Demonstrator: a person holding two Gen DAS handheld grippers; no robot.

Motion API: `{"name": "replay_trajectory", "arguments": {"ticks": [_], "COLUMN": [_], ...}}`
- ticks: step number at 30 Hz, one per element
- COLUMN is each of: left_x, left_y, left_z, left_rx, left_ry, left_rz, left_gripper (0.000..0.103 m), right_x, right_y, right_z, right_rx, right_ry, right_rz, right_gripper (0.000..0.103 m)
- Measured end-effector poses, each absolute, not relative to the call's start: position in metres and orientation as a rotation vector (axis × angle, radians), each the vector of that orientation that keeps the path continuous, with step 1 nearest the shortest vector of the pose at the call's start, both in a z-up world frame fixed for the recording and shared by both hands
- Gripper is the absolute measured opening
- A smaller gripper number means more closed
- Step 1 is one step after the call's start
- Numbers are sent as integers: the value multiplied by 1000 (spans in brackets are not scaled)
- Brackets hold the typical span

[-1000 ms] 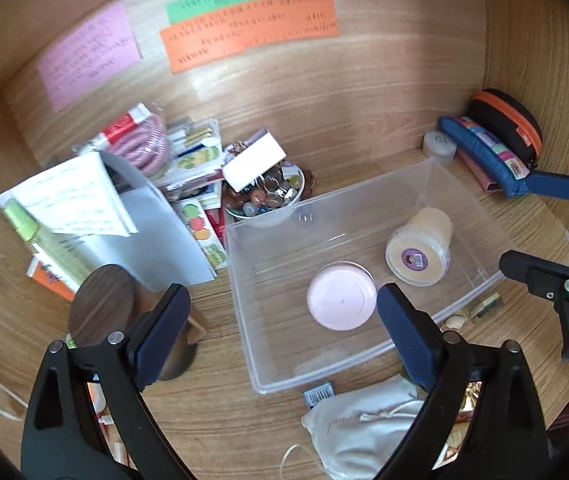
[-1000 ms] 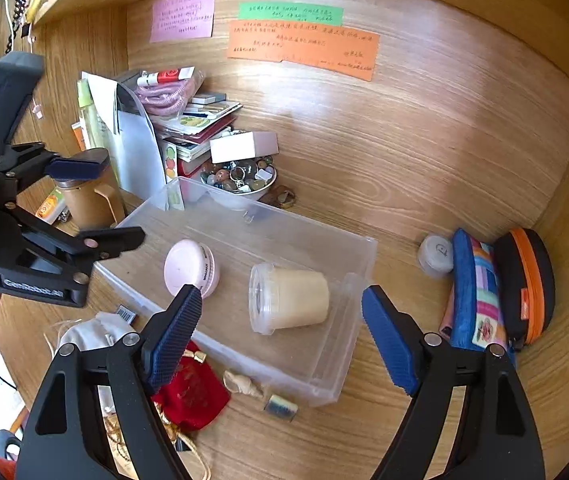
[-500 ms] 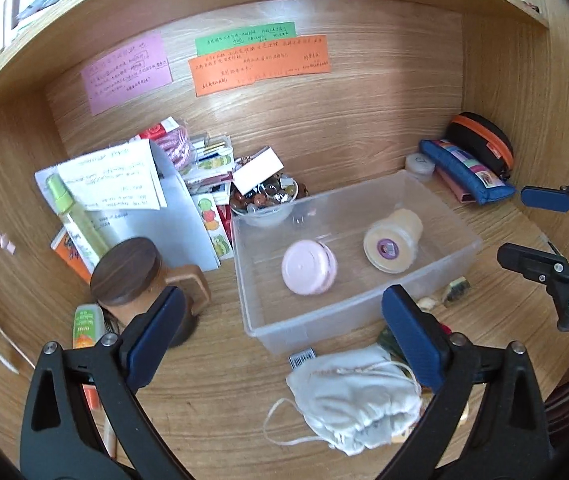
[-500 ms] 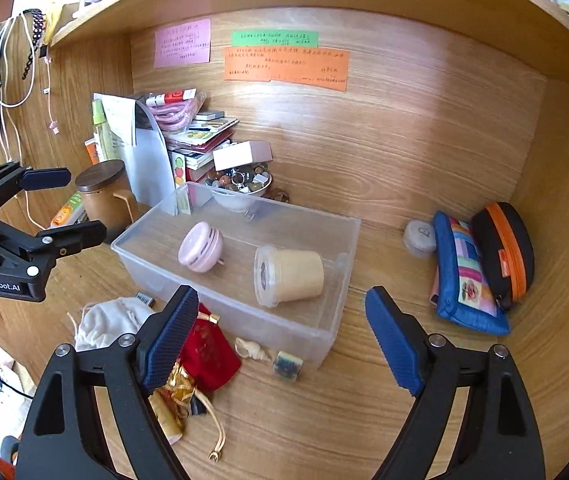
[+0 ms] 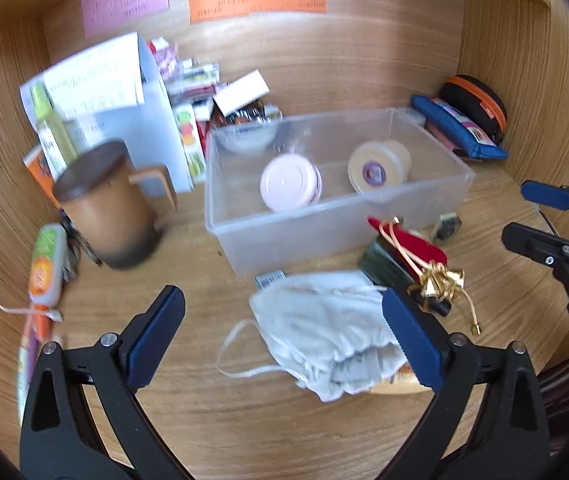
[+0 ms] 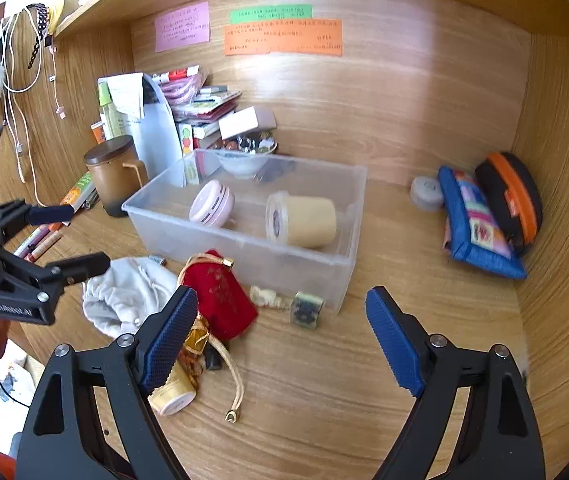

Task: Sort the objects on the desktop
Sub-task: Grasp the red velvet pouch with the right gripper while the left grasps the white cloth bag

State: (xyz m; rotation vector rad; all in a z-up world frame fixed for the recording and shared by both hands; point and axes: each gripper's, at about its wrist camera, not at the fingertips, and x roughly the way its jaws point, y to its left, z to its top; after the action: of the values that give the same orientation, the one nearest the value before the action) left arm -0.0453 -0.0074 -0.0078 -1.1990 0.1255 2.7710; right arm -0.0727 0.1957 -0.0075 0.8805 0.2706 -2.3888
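In front of the clear plastic box (image 5: 336, 216), to its left, the left gripper (image 5: 280, 332) has its blue claws wide apart, holding nothing. A crumpled white cloth bag (image 5: 324, 332) lies on the wooden desk (image 5: 188, 280) under them. The right gripper (image 6: 280, 336), further right, is also wide apart and empty. A red cloth pouch (image 6: 220, 292) lies just by its left claw. Inside the box lie a round pink case (image 6: 212, 204) and a cream jar (image 6: 304, 220).

Two jars (image 6: 302, 220) in clear bin (image 6: 244, 256)
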Motion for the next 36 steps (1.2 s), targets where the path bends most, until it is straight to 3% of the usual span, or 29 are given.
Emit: {"name": "replay_trajectory", "arguments": {"ticks": [26,31,32,36], "left_x": [-64,-70,-70,-71], "left_y": [-14,-15,-14,-10], "left_z": [-66,-70,-70,-70], "left_rx": [-1358,-1364,-1362,-1349], "left_ry": [-221,-238,-235,-213], "left_rz": [2643,2640,2643,2633], "left_gripper": [102,102,102,90], "right_x": [-89,-95,-96,-97], "right_y": [152,148,147,144], "right_z": [-62,-64,-65,-67], "right_rx": [1037,1054,1062,1047], "right_ry": [184,164,161,178], "right_rz": [-2210,-2185,-2174,-2181], "right_gripper": [83,73,65,57]}}
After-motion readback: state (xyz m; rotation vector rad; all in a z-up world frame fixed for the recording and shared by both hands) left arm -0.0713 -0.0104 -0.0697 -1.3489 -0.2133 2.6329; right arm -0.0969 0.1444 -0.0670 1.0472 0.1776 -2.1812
